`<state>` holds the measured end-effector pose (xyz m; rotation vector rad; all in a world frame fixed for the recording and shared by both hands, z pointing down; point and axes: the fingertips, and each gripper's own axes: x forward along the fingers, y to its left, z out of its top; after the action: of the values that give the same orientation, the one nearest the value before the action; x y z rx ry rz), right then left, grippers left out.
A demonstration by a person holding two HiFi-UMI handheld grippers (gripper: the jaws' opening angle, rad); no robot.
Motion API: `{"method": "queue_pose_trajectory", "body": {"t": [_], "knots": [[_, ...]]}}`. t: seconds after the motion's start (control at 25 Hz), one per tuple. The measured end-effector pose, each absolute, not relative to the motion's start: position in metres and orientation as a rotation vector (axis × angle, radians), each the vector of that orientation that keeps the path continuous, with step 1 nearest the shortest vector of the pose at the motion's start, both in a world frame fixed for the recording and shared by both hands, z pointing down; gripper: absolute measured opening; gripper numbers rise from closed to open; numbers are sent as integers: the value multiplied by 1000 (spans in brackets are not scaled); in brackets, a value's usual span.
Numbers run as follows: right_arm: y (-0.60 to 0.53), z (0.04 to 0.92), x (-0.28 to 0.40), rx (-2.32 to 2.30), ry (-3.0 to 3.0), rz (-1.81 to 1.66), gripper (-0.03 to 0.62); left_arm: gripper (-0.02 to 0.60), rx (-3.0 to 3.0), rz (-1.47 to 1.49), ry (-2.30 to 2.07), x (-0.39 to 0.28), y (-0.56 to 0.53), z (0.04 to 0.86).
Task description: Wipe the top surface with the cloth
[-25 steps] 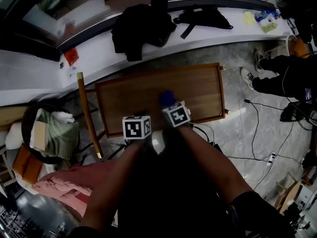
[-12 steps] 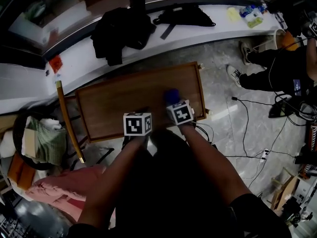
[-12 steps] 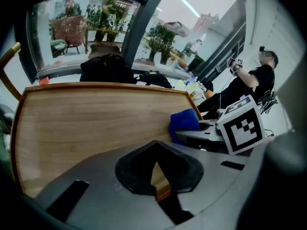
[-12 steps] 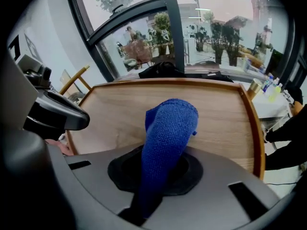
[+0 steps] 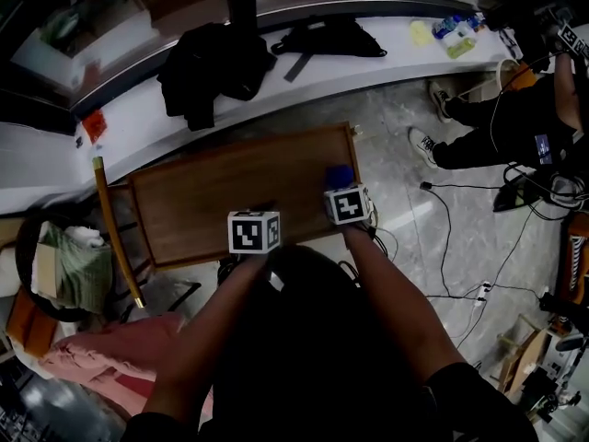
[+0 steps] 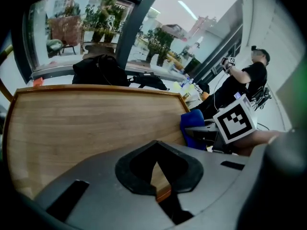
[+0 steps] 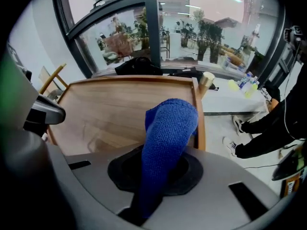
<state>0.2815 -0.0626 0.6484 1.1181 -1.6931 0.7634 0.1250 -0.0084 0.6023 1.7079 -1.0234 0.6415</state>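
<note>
The wooden table top point(image 5: 230, 196) lies below me, seen too as the wooden top point(image 6: 91, 119) and as the same top point(image 7: 110, 109). A blue cloth point(image 7: 168, 133) is pinched in my right gripper point(image 7: 158, 176) and hangs over the top's right end near the raised rim. In the head view the blue cloth point(image 5: 339, 175) sticks out ahead of the right gripper point(image 5: 346, 191). My left gripper point(image 6: 156, 174) stands shut and empty at the front edge, with the cloth point(image 6: 194, 126) to its right. In the head view the left gripper point(image 5: 255, 221) sits mid front edge.
A black jacket point(image 5: 207, 67) and black bag point(image 5: 327, 37) lie on the white ledge behind. A wooden pole point(image 5: 115, 233) and a basket of cloths point(image 5: 60, 265) stand left. A person point(image 5: 497, 127) sits at right; cables point(image 5: 460, 247) cross the floor.
My right gripper has carried the blue cloth rightwards along the top to its right end. The left gripper has stayed at the front edge.
</note>
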Motion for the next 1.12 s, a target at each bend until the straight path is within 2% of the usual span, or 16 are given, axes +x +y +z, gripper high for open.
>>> {"method": "queue_pose_trajectory", "body": {"t": [0.28,0.52,0.64,0.92,1.12], "knots": [[-66,645,322,1209,-1576,758,48,9,1715,615,-1008,122,-6,602],[-62,631,312,1273,-1568,737,48,9,1725,593,-1039,86,6,586],[-56,624,251,1258,-1720,789,48,9,1686,561,-1085,42,17,582],[-16,621,49,1013,-1981,842,48,9,1613,532,-1213,-86,56,561],[19,627,-70,855,-2082,929,48,9,1596,522,-1272,-152,76,546]]}}
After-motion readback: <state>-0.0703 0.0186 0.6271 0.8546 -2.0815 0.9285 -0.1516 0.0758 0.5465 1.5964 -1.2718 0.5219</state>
